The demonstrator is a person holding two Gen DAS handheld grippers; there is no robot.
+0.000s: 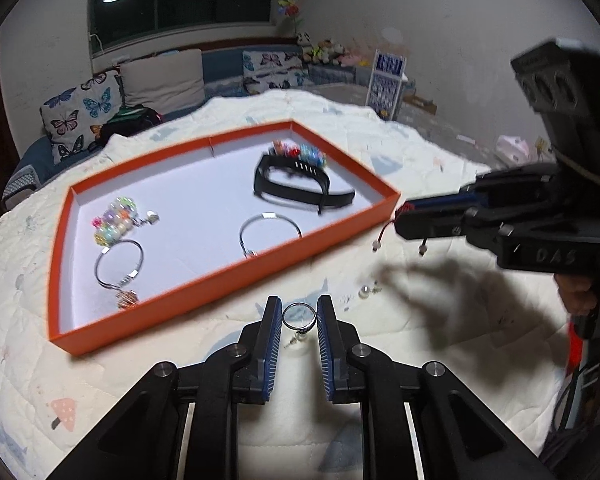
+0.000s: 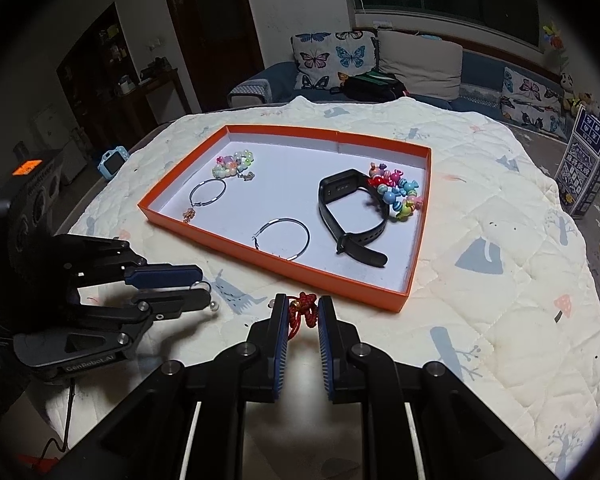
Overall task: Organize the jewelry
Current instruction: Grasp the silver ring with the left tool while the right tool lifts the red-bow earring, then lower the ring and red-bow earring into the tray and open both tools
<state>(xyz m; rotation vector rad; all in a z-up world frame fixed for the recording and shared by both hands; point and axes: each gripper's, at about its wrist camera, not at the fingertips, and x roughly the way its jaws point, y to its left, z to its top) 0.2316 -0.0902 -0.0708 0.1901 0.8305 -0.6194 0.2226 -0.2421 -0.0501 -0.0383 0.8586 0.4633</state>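
A: Left wrist view — the left gripper (image 1: 299,316) has its fingers narrowed around a silver ring (image 1: 299,317), which sits just off the quilt near the orange tray (image 1: 228,280).

B: Right wrist view — the right gripper (image 2: 303,314) is pinching a red knotted cord (image 2: 303,309). Step in hand: pickup, seemingly complete on both sides.

A: Next move, as I judge it — carry each over the tray's near wall, then release onto bare floor.

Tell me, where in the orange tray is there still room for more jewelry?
In the tray, the white middle is bare, between the silver bangle and the watch, behind the other bangle. The far strip by the back wall is free too. The bead clusters crowd both ends.
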